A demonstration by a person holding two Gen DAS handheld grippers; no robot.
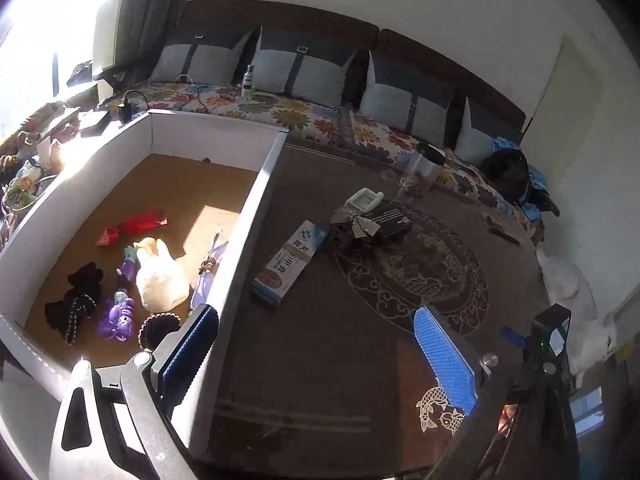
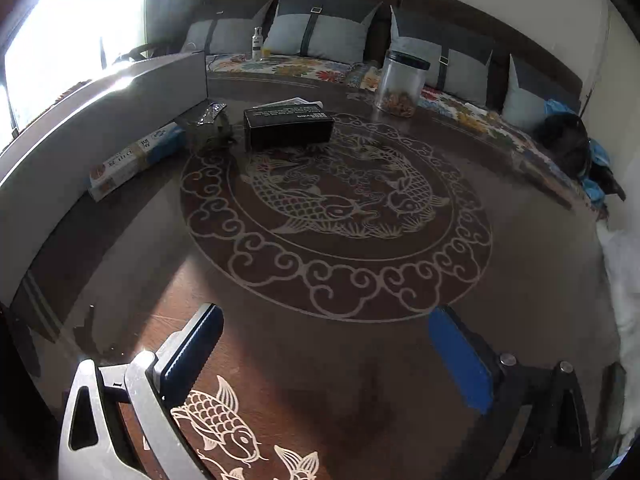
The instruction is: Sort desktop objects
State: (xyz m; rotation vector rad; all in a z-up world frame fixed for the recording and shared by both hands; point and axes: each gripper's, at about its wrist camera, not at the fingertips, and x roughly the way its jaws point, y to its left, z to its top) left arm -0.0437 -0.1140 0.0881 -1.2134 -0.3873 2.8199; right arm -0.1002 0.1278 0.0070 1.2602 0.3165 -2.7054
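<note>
A white-walled cardboard box (image 1: 262, 176) stands on the left of the dark table and holds a red wrapper (image 1: 134, 226), a cream plush toy (image 1: 160, 276), purple figures (image 1: 120, 316) and black hair items (image 1: 76, 300). On the table lie a toothpaste box (image 1: 290, 262), a silver bow (image 1: 356, 222), a black box (image 1: 390, 216), a white device (image 1: 362, 199) and a clear jar (image 1: 420, 174). My left gripper (image 1: 316, 352) is open and empty above the box's near right wall. My right gripper (image 2: 326, 356) is open and empty over the table, well short of the black box (image 2: 288, 126), toothpaste box (image 2: 138, 156) and jar (image 2: 400, 82).
A sofa with a floral cover (image 1: 304, 114) and grey cushions runs behind the table. A bottle (image 1: 248, 80) stands on it. A black bag (image 1: 508, 172) lies at its right end. The right gripper's body (image 1: 548, 344) shows at the left wrist view's right edge.
</note>
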